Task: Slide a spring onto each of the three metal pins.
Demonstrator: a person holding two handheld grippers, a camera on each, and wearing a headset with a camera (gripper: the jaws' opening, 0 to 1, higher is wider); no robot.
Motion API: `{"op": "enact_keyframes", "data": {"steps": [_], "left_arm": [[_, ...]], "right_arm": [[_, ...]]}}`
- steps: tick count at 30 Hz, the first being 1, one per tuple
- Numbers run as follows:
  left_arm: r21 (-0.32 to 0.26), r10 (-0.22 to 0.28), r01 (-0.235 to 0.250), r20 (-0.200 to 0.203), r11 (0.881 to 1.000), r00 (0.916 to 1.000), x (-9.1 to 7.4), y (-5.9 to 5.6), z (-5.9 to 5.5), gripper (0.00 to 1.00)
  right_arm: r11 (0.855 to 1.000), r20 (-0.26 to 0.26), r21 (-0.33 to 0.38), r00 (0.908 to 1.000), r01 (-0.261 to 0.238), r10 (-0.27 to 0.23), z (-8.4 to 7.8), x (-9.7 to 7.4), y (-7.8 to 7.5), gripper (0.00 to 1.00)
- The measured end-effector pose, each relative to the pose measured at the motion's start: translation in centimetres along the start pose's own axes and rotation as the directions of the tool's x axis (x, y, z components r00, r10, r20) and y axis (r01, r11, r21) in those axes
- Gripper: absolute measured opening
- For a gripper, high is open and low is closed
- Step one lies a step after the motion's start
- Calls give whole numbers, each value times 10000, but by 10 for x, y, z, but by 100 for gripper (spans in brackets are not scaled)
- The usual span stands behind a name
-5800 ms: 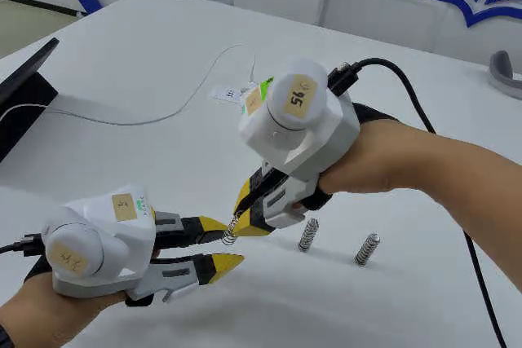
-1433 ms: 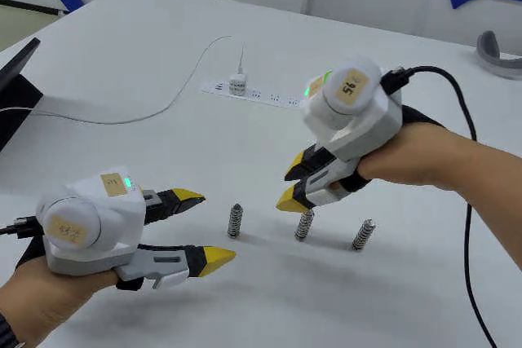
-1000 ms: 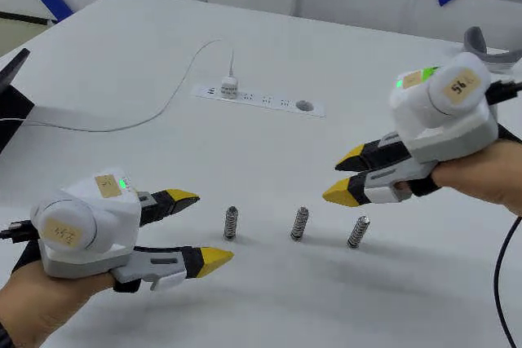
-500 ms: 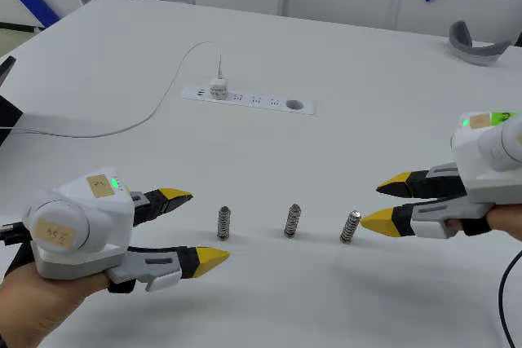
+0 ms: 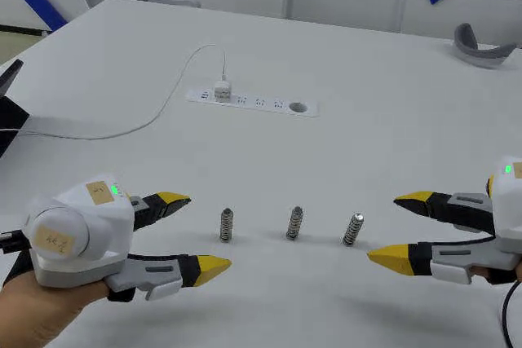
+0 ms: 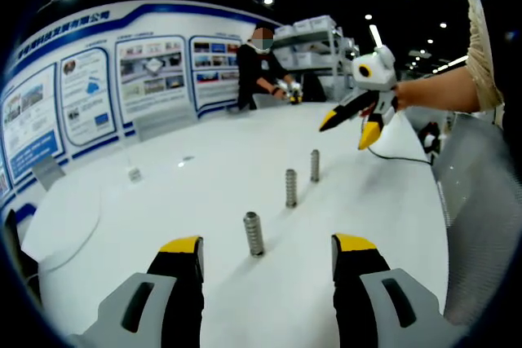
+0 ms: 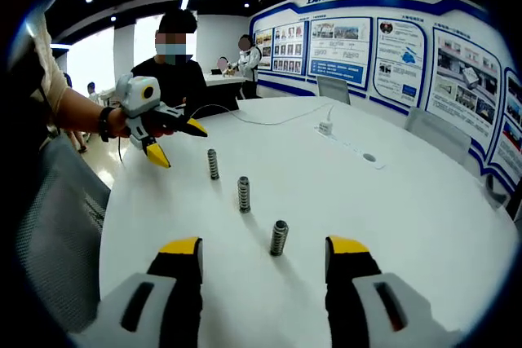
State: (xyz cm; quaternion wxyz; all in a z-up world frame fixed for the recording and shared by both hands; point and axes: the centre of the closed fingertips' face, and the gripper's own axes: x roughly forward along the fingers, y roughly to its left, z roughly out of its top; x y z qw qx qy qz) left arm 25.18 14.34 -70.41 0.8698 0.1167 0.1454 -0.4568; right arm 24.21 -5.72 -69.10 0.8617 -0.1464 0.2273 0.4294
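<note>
Nearest me, both grippers hover low over the white desk (image 5: pixel 367 144).

Left gripper (image 5: pixel 204 231), near left: jaws spread wide, nothing between them, yellow tips pointing right.

Right gripper (image 5: pixel 387 227), near right: jaws just as wide apart, holding nothing, tips pointing left.

Between the two grippers a row of three springs runs left to right. Each stands upright on the desk, apart from its neighbours: left spring (image 5: pixel 227 224), middle spring (image 5: pixel 295 222), right spring (image 5: pixel 352 229). The left spring is just right of my left gripper's tips. The right spring is near my right gripper's tips. Neither is touched. I cannot make out the pins inside the coils.

Farther back, a white power strip (image 5: pixel 253 102) lies flat with a plug (image 5: pixel 222 90) in it, and a thin cable (image 5: pixel 155 116) trails off to the left.

Far right, a grey curved object (image 5: pixel 479 45).
</note>
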Motion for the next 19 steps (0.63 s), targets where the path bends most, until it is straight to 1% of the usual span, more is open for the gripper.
{"op": "enact_keyframes", "data": {"steps": [3, 7, 9, 19], "left_arm": [[-12, -3, 3, -51, 10000, 10000, -1, -2, -2, 66], [-35, -15, 15, -116, 10000, 9999, -2, -4, -5, 67], [-31, -22, 22, -141, 10000, 9999, -3, -5, -5, 67], [-76, 58, -59, -182, 10000, 9998, -5, -5, -7, 69]], "right_arm": [[9999, 106, -91, 9999, 76, -75, -4, -1, 0, 65], [9999, 204, -27, 9997, 137, -136, -6, -2, -3, 66], [9999, 224, 27, 9997, 138, -139, -6, -2, -2, 66], [9998, 328, 96, 9993, 165, -168, -2, -2, 1, 67]]}}
